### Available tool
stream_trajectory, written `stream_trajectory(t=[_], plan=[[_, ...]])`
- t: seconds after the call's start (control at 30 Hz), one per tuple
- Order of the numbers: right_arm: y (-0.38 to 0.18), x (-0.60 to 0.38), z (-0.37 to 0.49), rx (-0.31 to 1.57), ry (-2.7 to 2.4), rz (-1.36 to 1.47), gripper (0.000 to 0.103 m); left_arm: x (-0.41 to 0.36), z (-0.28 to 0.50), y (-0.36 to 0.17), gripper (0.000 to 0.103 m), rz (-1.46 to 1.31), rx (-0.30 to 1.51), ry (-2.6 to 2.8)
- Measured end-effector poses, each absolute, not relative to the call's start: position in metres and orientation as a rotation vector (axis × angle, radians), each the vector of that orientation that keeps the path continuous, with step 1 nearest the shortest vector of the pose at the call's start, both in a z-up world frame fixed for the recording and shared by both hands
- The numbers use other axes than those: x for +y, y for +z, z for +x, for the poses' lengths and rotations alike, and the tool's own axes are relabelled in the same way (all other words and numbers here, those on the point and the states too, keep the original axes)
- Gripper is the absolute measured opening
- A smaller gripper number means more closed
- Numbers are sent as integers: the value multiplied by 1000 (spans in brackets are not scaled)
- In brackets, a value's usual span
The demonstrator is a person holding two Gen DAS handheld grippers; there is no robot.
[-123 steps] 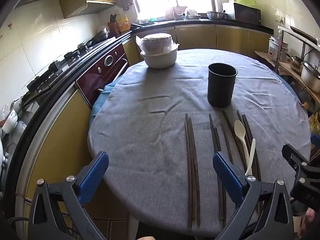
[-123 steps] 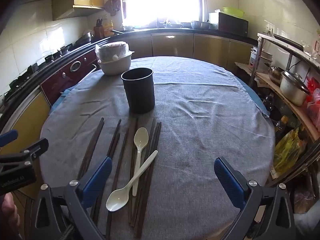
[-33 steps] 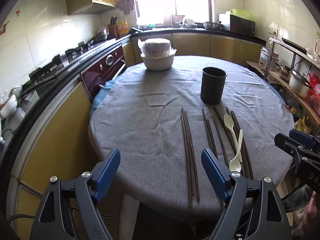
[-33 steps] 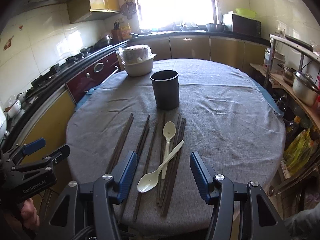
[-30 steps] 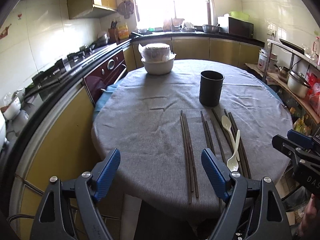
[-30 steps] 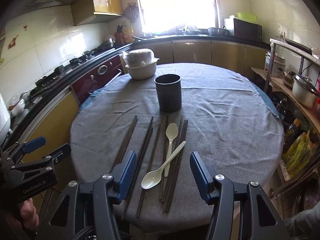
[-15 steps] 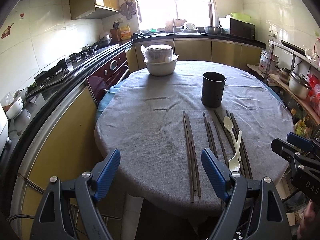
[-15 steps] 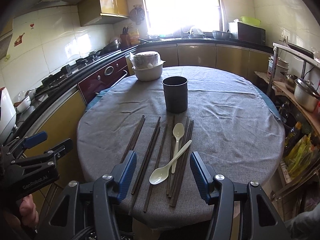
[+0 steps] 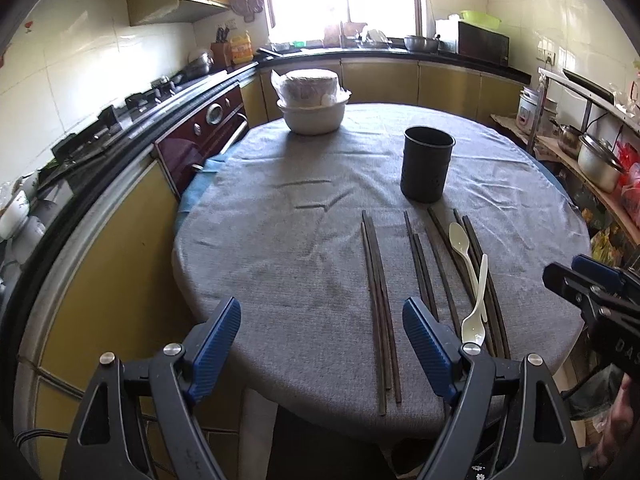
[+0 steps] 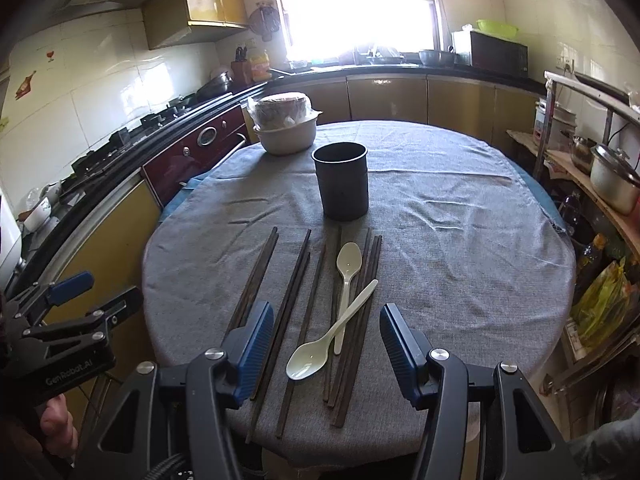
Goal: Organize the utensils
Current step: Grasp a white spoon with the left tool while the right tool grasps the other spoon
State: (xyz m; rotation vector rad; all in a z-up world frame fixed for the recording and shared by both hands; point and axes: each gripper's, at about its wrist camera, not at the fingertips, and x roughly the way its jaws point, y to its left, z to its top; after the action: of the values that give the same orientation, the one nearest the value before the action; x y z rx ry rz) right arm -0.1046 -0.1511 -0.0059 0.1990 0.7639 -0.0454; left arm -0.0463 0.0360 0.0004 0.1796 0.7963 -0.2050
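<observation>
Several dark wooden chopsticks lie side by side on the grey tablecloth, pointing away from me. Two white plastic spoons rest crossed on the right-hand chopsticks. Behind them stands an empty black cylindrical holder. My left gripper hovers open above the table's near edge, left of the chopsticks. My right gripper is open too, low over the near ends of the chopsticks and spoons, holding nothing. Each gripper also shows at the edge of the other's view.
A white bowl with a wrapped stack sits at the table's far left. Stove and oven counter run along the left, close to the table. A shelf with pots stands at the right. A hand grips the left tool.
Both grippers have drifted slightly forward and down toward the table; the utensils look a little nearer. Nothing on the table has moved, and both jaws keep their width.
</observation>
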Motion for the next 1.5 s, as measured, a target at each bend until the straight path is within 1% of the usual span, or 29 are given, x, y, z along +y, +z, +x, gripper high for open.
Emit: stream_trajectory(t=[0.1,0.23,0.33,0.43,0.53,0.57,0.63,0.77,0.8,0.83,0.9,0.97,1.03,1.2,1.23,1.27,1.5], plan=[[-15,-159,-84,798,-33,203,59,27,-33,-10,84,184,842,-253],[-35,-174,-43,874,23,208,59,5,-13,-38,84,176,986,-410],[-55,-190,-5,930,83,227,59,-6,-4,-58,84,164,1054,-455],[-72,-195,25,985,122,213,59,-12,3,-69,84,141,1093,-470],[-90,-195,49,1032,158,217,55,-15,6,-74,82,116,1107,-503],[-93,-194,54,1037,166,220,54,-17,8,-76,80,110,1109,-516],[-98,-191,61,1045,173,209,54,-20,9,-77,66,101,1113,-545],[-108,-186,77,1065,134,159,52,-23,12,-80,56,91,1123,-590],[-108,-184,79,1066,125,137,52,-21,13,-80,52,85,1123,-597],[-108,-181,82,1066,116,112,51,-20,14,-79,51,75,1122,-606],[-109,-177,86,1071,106,79,47,-12,14,-76,51,52,1116,-613],[-109,-173,88,1069,100,44,35,-7,14,-74,51,41,1106,-611],[-109,-169,88,1062,105,25,30,-2,16,-73,51,35,1099,-601],[-109,-170,88,1043,91,34,27,7,21,-73,51,32,1095,-580],[-109,-172,87,1041,90,47,24,6,23,-75,51,38,1096,-587],[-108,-174,86,1037,93,67,4,4,24,-76,51,45,1099,-596],[-101,-203,72,978,62,186,4,-2,37,-83,51,68,1101,-607]])
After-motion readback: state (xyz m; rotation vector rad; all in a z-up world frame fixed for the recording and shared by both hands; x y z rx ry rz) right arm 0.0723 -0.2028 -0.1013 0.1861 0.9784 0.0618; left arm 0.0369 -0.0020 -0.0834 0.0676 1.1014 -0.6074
